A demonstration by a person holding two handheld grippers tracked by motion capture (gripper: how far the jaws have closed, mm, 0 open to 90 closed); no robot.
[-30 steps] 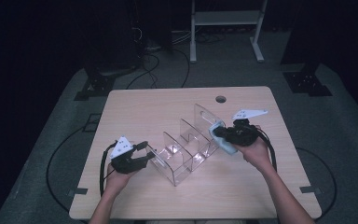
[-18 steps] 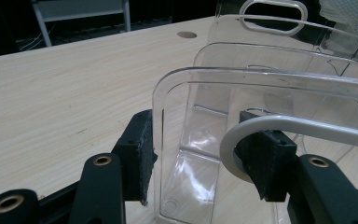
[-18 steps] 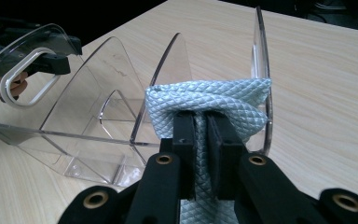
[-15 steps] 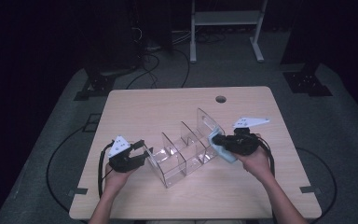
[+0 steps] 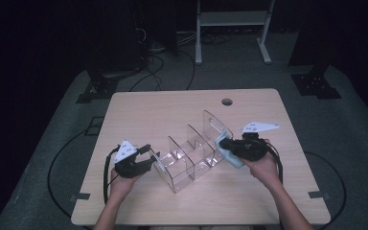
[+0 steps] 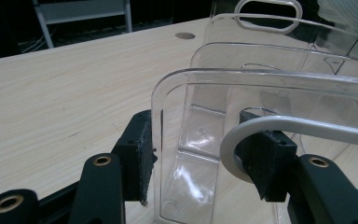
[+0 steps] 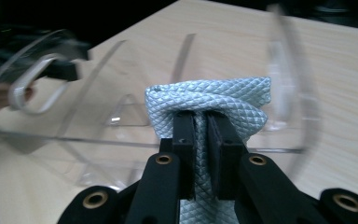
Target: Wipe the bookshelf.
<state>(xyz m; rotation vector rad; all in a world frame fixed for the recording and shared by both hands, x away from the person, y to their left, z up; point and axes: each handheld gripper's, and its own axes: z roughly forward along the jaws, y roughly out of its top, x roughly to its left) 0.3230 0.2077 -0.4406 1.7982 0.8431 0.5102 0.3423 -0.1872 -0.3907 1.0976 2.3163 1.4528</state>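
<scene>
Clear acrylic is the job here: a rack point(image 5: 191, 153) with upright dividers sits mid-table, and wiping it well will likely mean bracing one end while the cloth point(image 5: 229, 154) rubs the other (a judgement, not something seen).

From the high view, the left gripper point(image 5: 146, 154) meets the rack's near-left end wall, and the right gripper point(image 5: 223, 142) presses a pale blue cloth against the far-right end. Keep the cloth flat on the panel and push along it, not across, so the light rack does not skid on the table point(image 5: 139, 115).

In the left gripper view, the jaws straddle the rack's point(image 6: 270, 107) end wall, one pad outside and one inside, partly closed; the left pad lies against the wall, so it appears gripped.

In the right gripper view, the jaws are clenched on the quilted cloth point(image 7: 214, 105), which bulges just beyond the tips, with a divider point(image 7: 284, 70) just behind it.
</scene>
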